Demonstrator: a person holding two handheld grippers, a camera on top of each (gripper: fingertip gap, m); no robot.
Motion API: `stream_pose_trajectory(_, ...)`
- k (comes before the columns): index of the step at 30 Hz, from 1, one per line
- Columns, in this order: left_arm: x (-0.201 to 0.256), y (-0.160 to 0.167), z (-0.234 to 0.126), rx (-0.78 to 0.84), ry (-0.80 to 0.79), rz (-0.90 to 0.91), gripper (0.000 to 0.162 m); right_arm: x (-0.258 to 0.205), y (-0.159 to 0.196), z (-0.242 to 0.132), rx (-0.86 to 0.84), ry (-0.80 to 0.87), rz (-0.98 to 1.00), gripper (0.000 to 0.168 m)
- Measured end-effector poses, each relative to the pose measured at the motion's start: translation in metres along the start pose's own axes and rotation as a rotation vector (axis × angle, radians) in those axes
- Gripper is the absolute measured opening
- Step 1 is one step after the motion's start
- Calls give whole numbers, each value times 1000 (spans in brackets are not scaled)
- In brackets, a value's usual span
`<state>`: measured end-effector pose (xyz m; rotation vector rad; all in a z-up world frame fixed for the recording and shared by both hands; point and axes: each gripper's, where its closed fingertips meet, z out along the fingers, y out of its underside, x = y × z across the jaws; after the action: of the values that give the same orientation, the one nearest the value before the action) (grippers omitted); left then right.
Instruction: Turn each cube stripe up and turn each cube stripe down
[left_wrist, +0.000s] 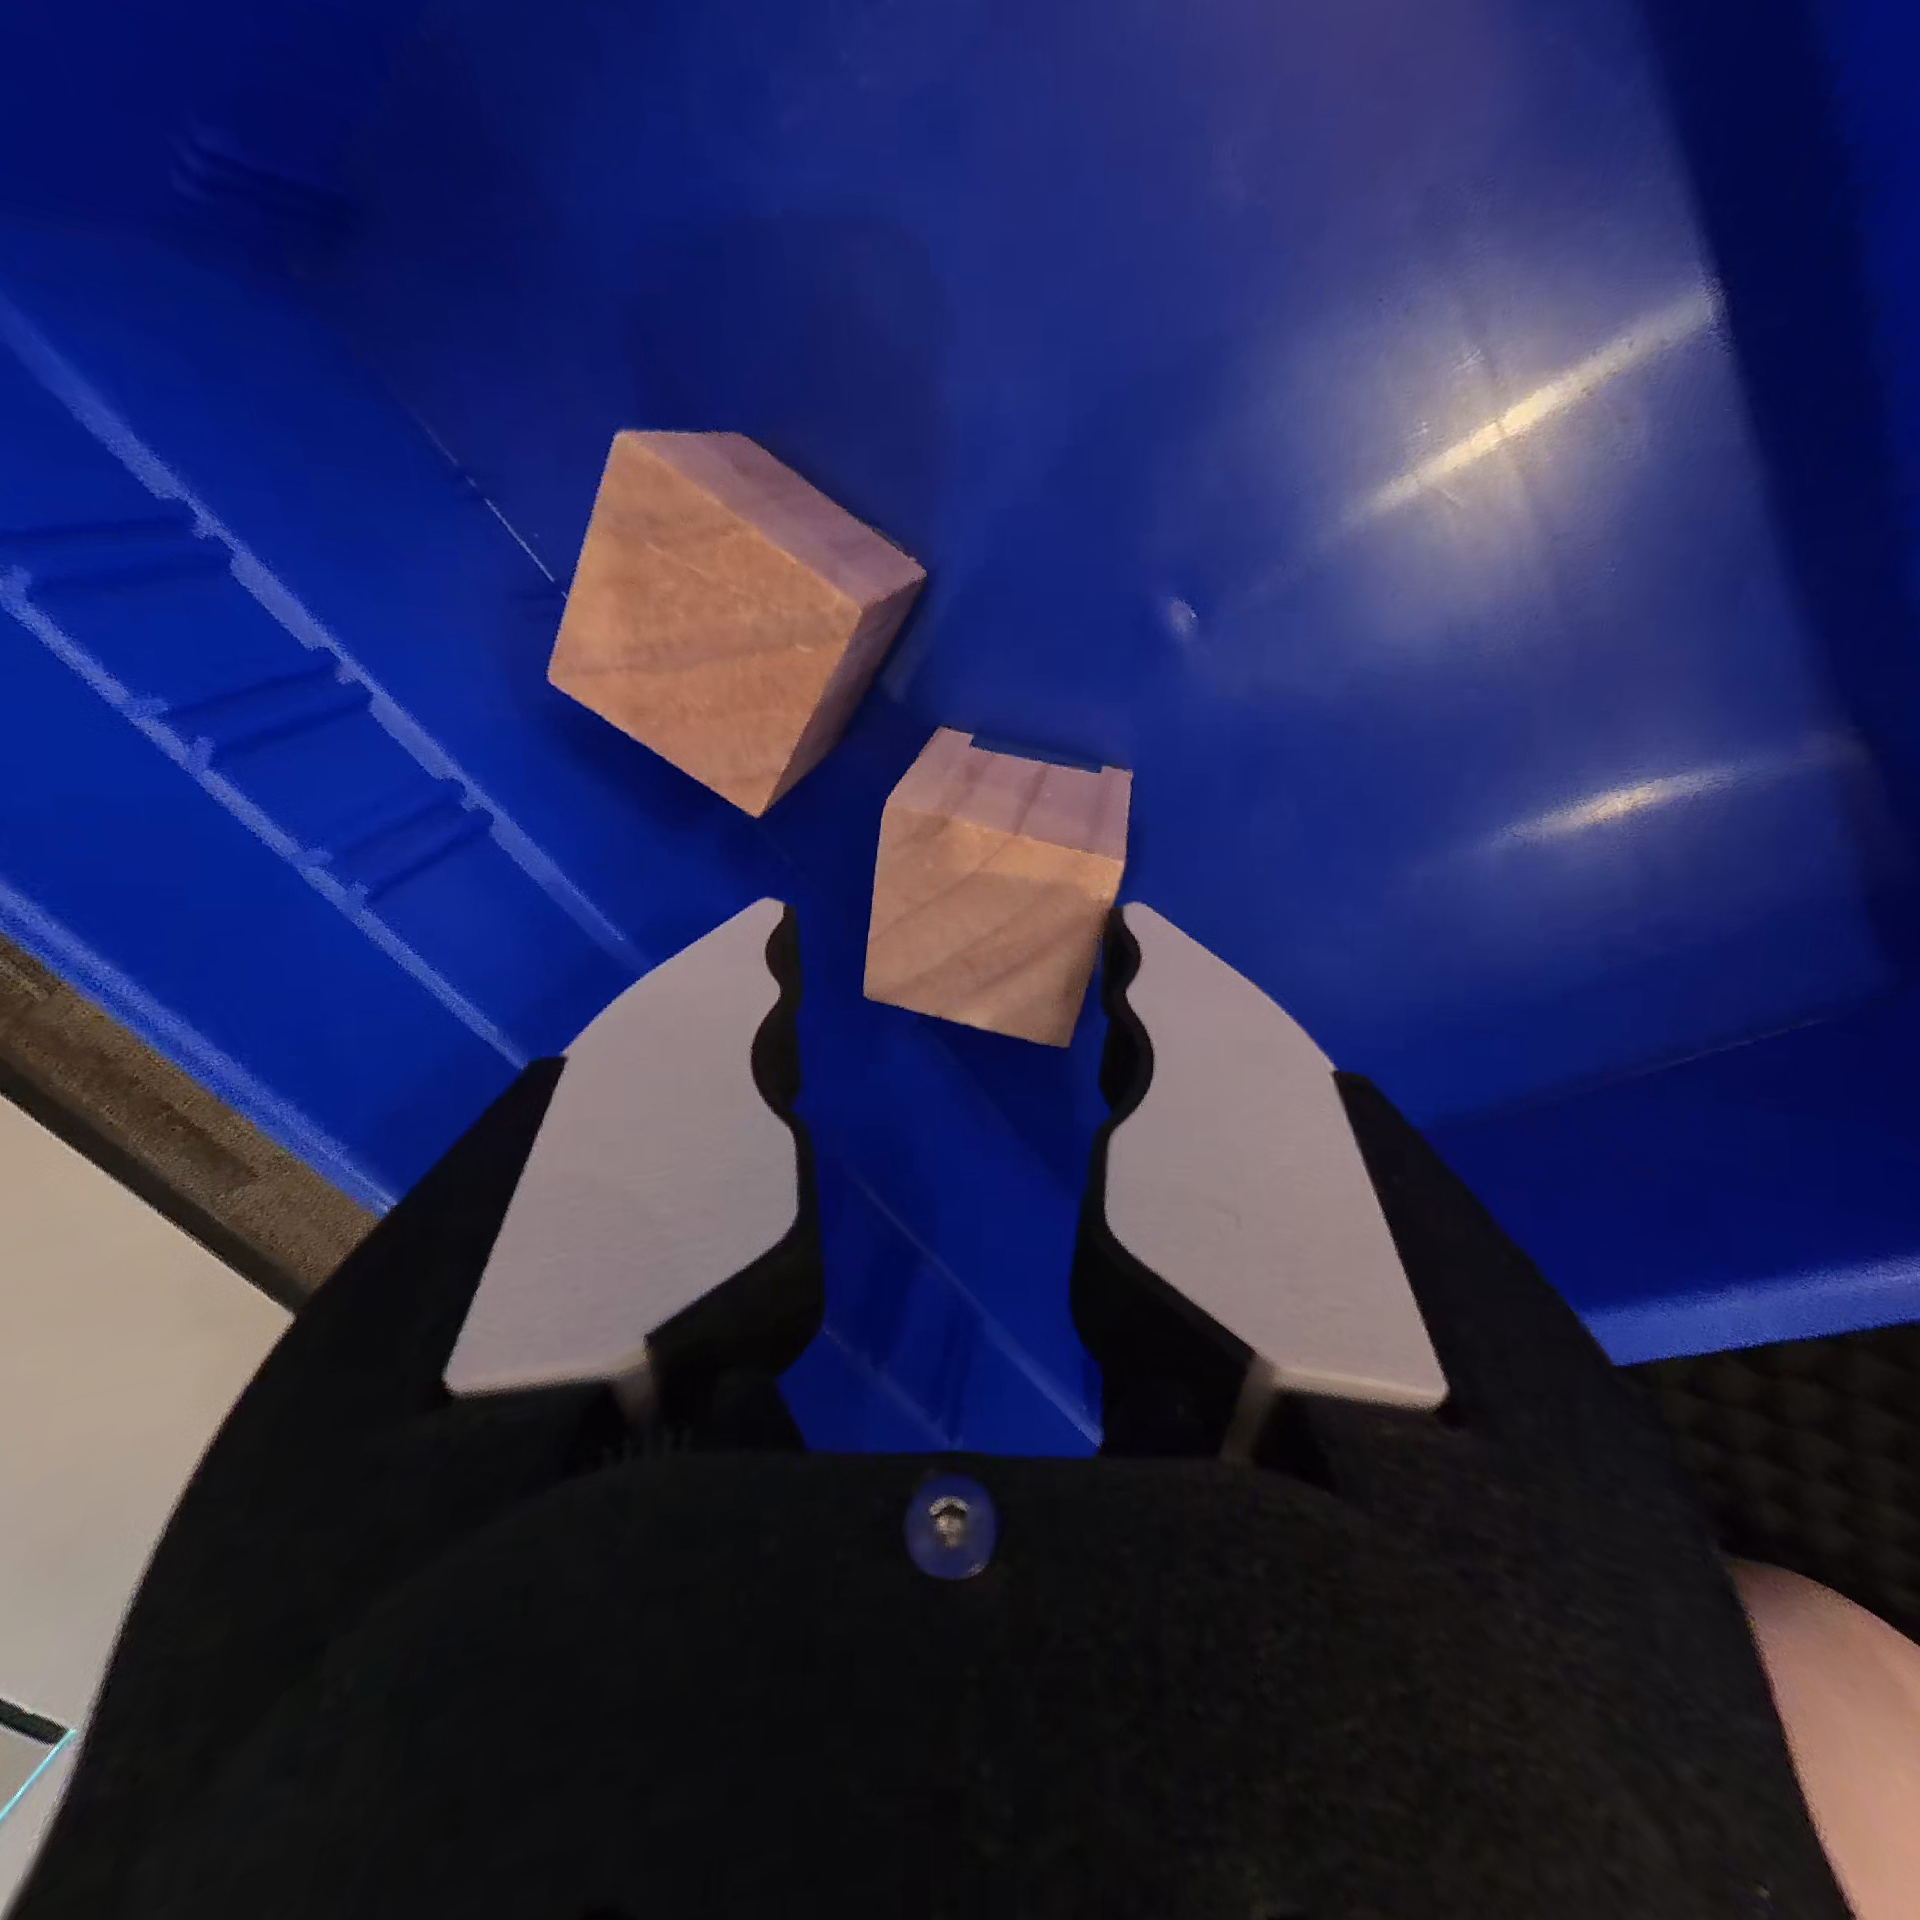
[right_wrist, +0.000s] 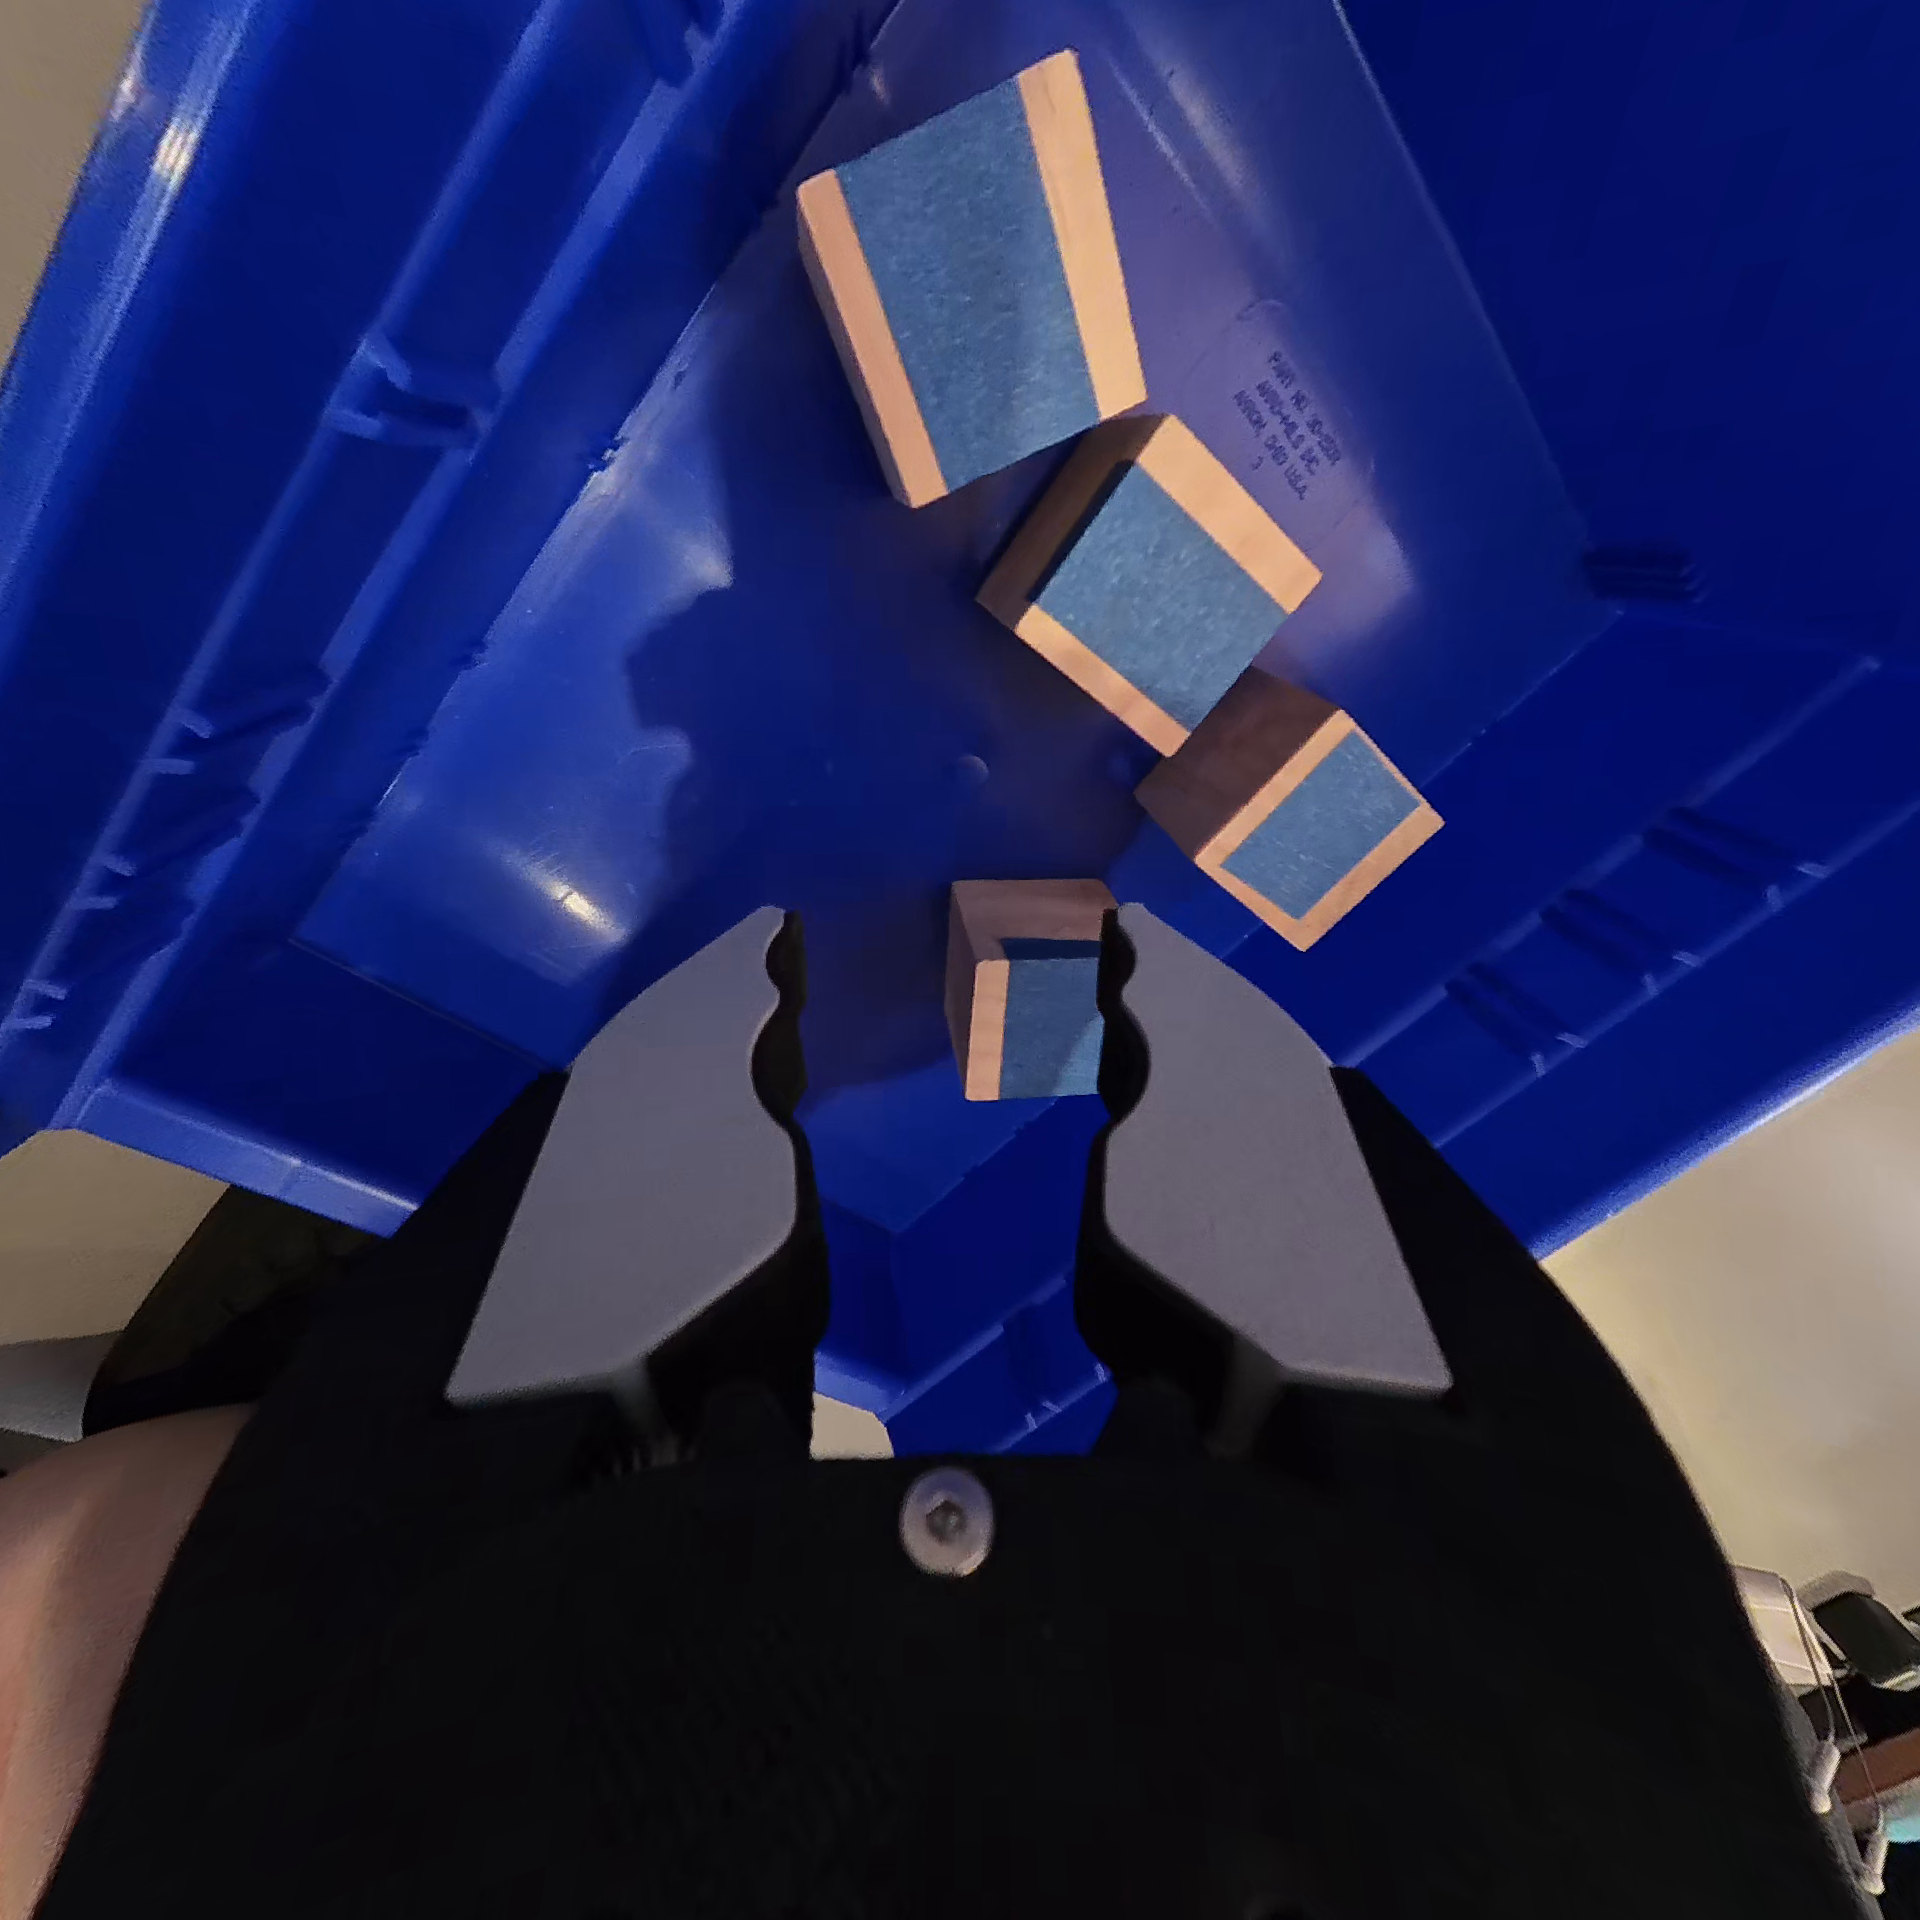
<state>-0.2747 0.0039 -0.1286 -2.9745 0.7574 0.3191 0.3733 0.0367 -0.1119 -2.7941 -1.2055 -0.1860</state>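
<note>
In the left wrist view two plain wooden cubes lie in a blue bin. The far cube shows only bare wood. The near cube shows a sliver of blue at its far bottom edge. My left gripper is open, its right fingertip next to the near cube's right side. In the right wrist view several cubes show a blue stripe on top: a far one, a middle one, a right one and a near one. My right gripper is open, its right finger against the near cube.
The right-side cubes lie in a second blue bin with ribbed walls. A pale table surface shows beyond its rim. In the left wrist view a dark strip and pale surface lie outside the bin at lower left.
</note>
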Motion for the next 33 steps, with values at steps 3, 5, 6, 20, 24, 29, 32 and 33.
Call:
stream_pose_trajectory(3,2,-3,8,-15,13,16,55,-1,0,1,-4,-7,-5,57)
stream_pose_trajectory(5,4,-1,13,-47,19,21,52,-2,0,1,-4,-9,-7,56)
stream_pose_trajectory(6,5,0,15,-59,22,25,47,-2,0,1,-5,-9,-9,56)
stream_pose_trajectory(20,79,-71,-183,891,363,123,46,9,-52,-103,357,418,-13,58)
stream_pose_trajectory(24,146,-83,-242,1103,707,287,45,-42,-118,-193,844,596,-172,62)
stream_pose_trajectory(29,211,-90,-273,1100,1162,368,46,-204,-161,-247,1468,471,-707,73)
stream_pose_trajectory(32,242,-94,-273,1007,1359,389,45,-251,-171,-237,1527,458,-823,89)
stream_pose_trajectory(33,250,-97,-270,983,1385,397,45,-261,-174,-231,1531,439,-843,89)
